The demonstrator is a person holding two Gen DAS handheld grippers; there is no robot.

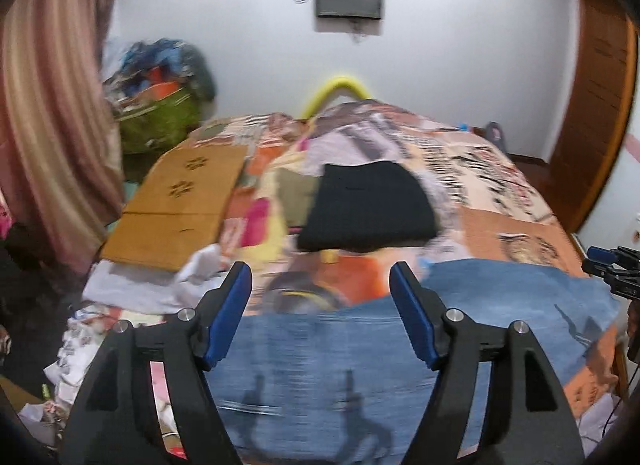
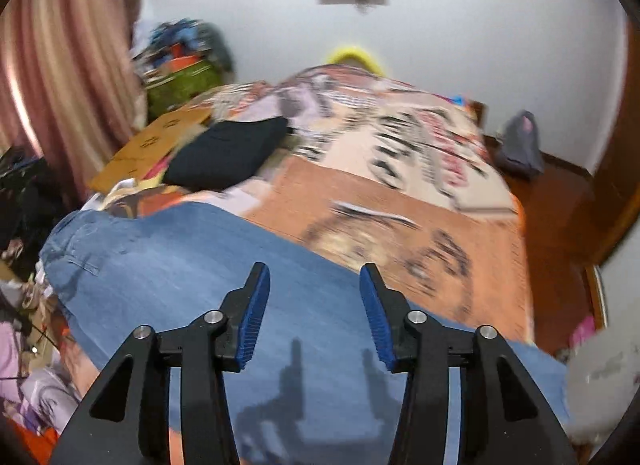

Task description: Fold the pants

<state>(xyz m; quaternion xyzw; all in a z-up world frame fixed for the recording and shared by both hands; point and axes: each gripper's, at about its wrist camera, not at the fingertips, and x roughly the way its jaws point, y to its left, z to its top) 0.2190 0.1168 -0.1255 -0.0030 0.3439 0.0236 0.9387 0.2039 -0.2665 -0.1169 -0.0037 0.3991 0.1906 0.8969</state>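
Blue denim pants (image 1: pixel 360 349) lie spread across the near end of the bed, also in the right wrist view (image 2: pixel 192 265). My left gripper (image 1: pixel 321 285) is open and empty, hovering above the pants' far edge; its shadow falls on the denim. My right gripper (image 2: pixel 315 285) is open and empty above the pants, and it shows at the right edge of the left wrist view (image 1: pixel 612 269). A folded black garment (image 1: pixel 368 209) lies further up the bed, also in the right wrist view (image 2: pixel 228 153).
The bed has a patchwork-print cover (image 2: pixel 420 201). A flat cardboard sheet (image 1: pixel 180 201) lies on its left side, with white cloth (image 1: pixel 160 281) in front of it. A pile of clutter (image 1: pixel 160 85) and a pink curtain (image 1: pixel 48 125) stand left. Wooden floor (image 2: pixel 560 205) is right.
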